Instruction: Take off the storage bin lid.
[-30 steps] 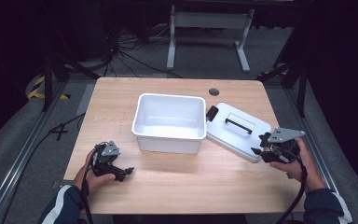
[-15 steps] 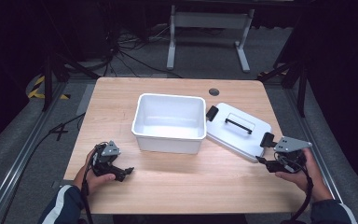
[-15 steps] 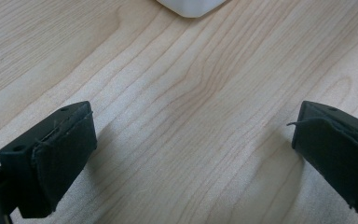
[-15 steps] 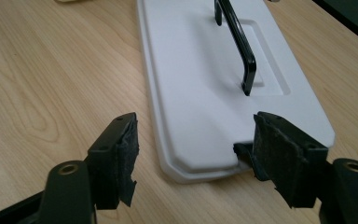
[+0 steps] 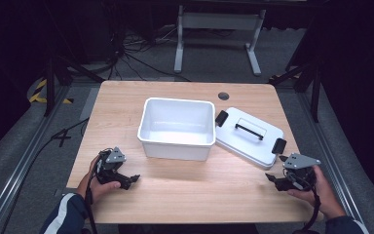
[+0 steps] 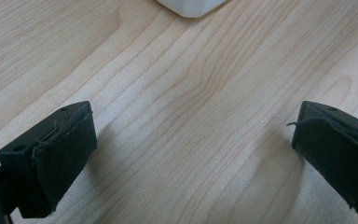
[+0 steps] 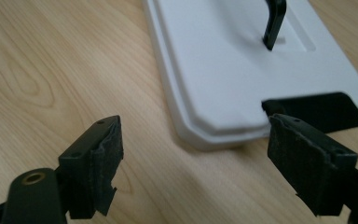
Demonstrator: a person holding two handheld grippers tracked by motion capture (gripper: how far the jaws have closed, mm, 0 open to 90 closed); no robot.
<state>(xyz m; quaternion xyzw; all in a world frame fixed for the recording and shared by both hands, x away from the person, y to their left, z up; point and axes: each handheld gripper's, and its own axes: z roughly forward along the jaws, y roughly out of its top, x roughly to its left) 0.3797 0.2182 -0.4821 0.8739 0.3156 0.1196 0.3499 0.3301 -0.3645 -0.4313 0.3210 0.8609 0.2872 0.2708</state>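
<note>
A white open bin (image 5: 177, 127) stands mid-table. Its white lid (image 5: 251, 136), with a black handle and black end clips, lies flat on the wood to the right of it. My right gripper (image 5: 271, 179) sits low at the front right, just short of the lid's near end. Its jaws have just been opening and stand open with nothing between them. In the right gripper view (image 7: 198, 149) the lid (image 7: 242, 60) and one black clip (image 7: 317, 109) lie just ahead. My left gripper (image 5: 130, 181) rests open at the front left. Bare wood lies between its jaws (image 6: 193, 135), and the bin's corner (image 6: 191, 7) shows beyond.
The wooden table (image 5: 126, 112) has a round cable hole (image 5: 223, 96) at the back. The near edge runs close under both hands. Dark floor with cables and a metal stand (image 5: 214, 29) lies beyond the far edge.
My right gripper has drawn back from the lid's near end, down toward the table's front edge, and its jaws have spread wider. The left gripper has stayed put.
</note>
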